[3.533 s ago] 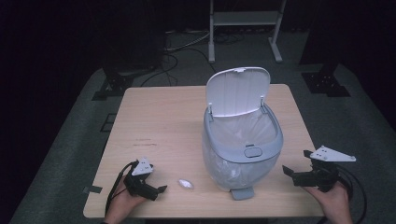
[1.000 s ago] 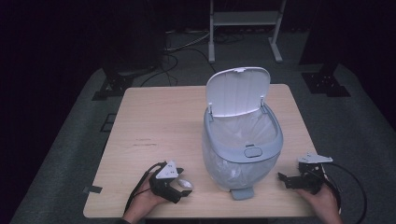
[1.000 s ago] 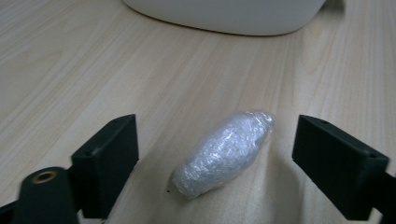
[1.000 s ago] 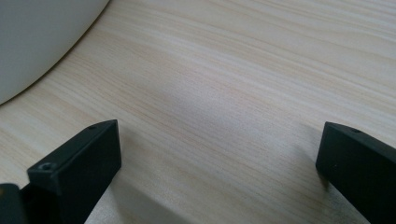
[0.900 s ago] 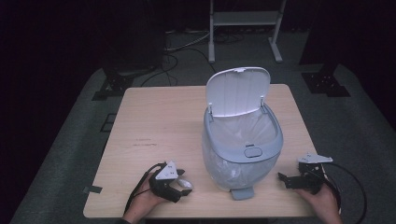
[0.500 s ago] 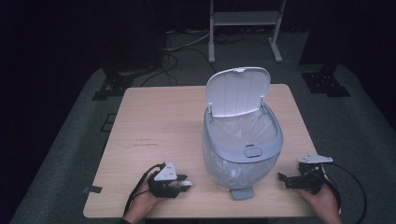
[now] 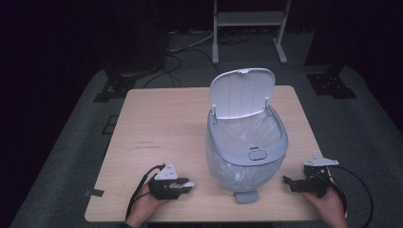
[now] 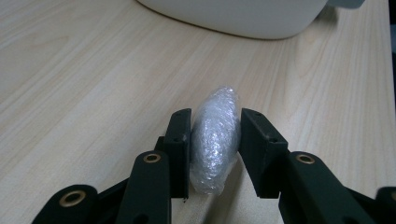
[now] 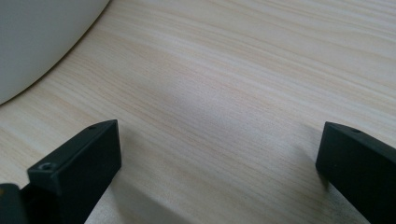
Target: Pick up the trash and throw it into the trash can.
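On the counter (image 7: pixel 157 128), near its front edge, my left claw (image 8: pixel 215 140) has just closed onto the plastic-wrap wad (image 8: pixel 215 135) beside the bin (image 7: pixel 247 147); my right claw (image 9: pixel 219 154) rests spread apart.

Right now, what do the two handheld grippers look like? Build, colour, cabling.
Both are black. The left gripper and right gripper each carry a grey three-cornered plate on top and trail a black cable toward the person. Up close, the left one's fingers are blocky matte black pads on link arms with brass-coloured pivot rings.
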Demonstrator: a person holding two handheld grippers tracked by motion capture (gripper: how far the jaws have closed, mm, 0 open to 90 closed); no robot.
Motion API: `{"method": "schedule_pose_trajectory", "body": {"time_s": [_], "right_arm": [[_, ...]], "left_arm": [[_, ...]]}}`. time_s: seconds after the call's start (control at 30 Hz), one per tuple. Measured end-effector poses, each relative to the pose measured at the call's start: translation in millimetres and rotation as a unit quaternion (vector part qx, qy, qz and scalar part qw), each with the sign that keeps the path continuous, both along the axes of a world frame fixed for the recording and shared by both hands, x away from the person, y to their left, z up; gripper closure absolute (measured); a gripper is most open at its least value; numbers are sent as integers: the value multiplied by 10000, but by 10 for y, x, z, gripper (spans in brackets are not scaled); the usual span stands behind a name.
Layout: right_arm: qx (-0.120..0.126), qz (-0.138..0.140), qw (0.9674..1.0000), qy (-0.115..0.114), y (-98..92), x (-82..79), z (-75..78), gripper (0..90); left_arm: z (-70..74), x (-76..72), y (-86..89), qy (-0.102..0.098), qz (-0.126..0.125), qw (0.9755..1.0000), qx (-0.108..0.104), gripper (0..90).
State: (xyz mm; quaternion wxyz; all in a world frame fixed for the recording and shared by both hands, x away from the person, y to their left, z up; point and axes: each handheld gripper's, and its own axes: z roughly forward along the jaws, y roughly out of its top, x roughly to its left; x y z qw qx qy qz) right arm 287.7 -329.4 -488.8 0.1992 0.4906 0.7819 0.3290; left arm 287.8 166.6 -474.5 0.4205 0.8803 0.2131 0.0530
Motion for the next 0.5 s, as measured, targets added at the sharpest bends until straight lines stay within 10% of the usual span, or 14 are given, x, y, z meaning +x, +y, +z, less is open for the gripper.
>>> {"method": "schedule_pose_trajectory", "body": {"time_s": [0.5], "right_arm": [[1, 2, 10000, 2, 1, 0, 0, 0]], "left_arm": [[140, 12, 89, 140, 0, 9993, -338, 641]]}}
